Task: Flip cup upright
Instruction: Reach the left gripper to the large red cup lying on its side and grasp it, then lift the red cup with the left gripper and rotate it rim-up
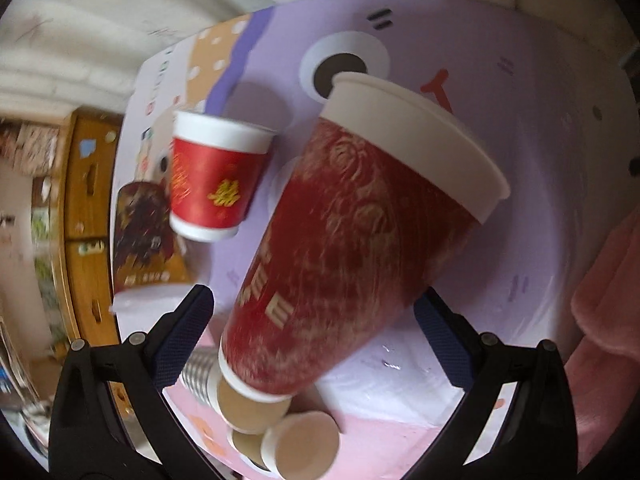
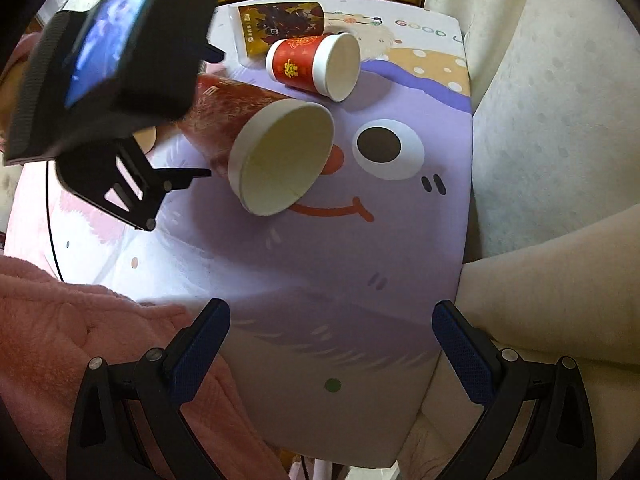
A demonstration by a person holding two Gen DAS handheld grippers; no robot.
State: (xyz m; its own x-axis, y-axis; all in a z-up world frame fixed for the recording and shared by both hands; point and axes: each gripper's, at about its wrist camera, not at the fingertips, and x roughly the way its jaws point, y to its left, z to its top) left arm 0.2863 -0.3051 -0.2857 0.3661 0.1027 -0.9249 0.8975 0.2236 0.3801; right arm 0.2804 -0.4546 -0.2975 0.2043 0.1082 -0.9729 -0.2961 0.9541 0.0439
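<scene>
1. Left hand-held gripper fingers spread wide around a tilted large red paper cup, apparently not gripping.
2. Right hand-held gripper released, empty, over the counter.
3. Small red cup lies sideways beyond.

Three paper cups showed in all. One was a tall red cup with a white rim band, tilted between the fingers of the left claw. One was a short red cup with gold lettering, lying on its side beyond and to the left of that claw. The third, a dark-printed cup, lay farther left still. Close under the left claw sat brown round-ended cylinders; three could be counted, though blur made it uncertain. There were two claws, counting the right claw, and one desk.
</scene>
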